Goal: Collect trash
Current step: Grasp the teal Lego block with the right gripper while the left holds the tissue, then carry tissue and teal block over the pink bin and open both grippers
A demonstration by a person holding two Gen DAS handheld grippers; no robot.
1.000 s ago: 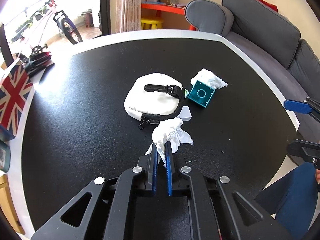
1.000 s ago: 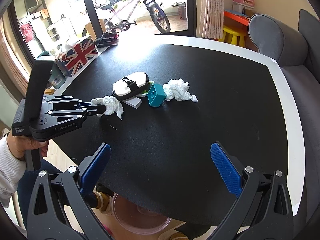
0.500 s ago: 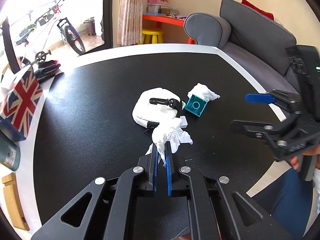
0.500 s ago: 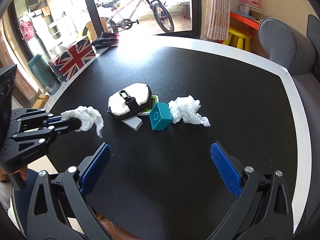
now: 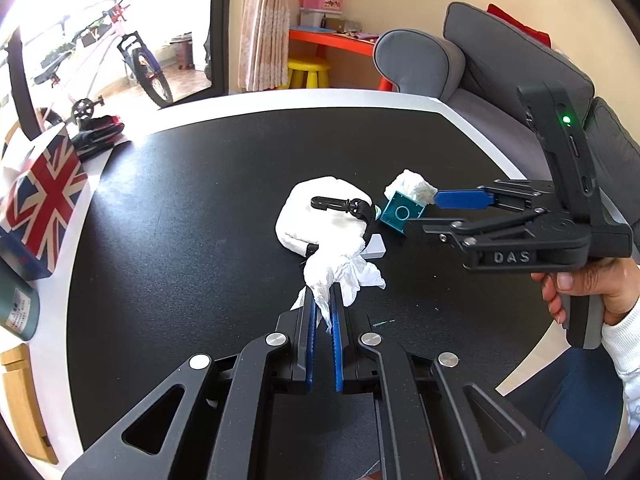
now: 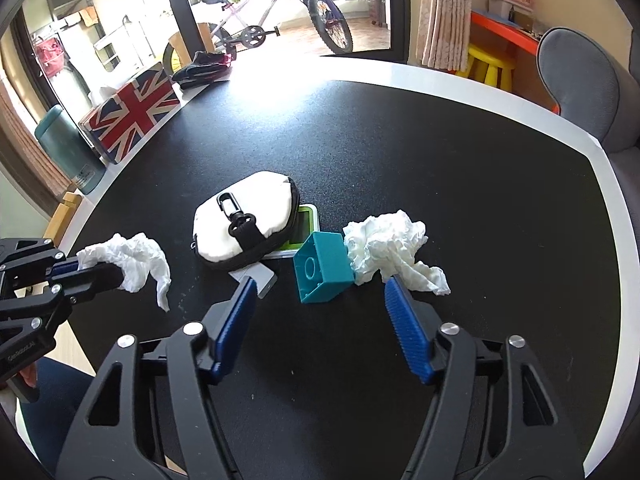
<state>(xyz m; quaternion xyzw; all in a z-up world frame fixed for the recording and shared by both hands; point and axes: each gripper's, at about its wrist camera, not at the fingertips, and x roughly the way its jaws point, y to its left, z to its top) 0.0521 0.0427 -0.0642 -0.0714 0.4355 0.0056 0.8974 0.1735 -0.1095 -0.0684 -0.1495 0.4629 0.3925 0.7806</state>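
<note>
White crumpled tissue (image 5: 340, 268) sits pinched in your left gripper (image 5: 323, 300), held above the black tabletop (image 6: 460, 168). Your right gripper (image 6: 320, 300) has just been closing, its jaws still apart around the teal plastic block (image 6: 322, 266); a second crumpled white tissue (image 6: 386, 246) touches its right pad.

Block (image 6: 323, 266) lies between pouch (image 6: 246, 222) and tissue (image 6: 390, 250).

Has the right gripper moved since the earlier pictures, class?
Yes. The right gripper has come in from the picture's right edge toward the teal block on the table; its jaws have just been closing, nothing pressed between them.
</note>
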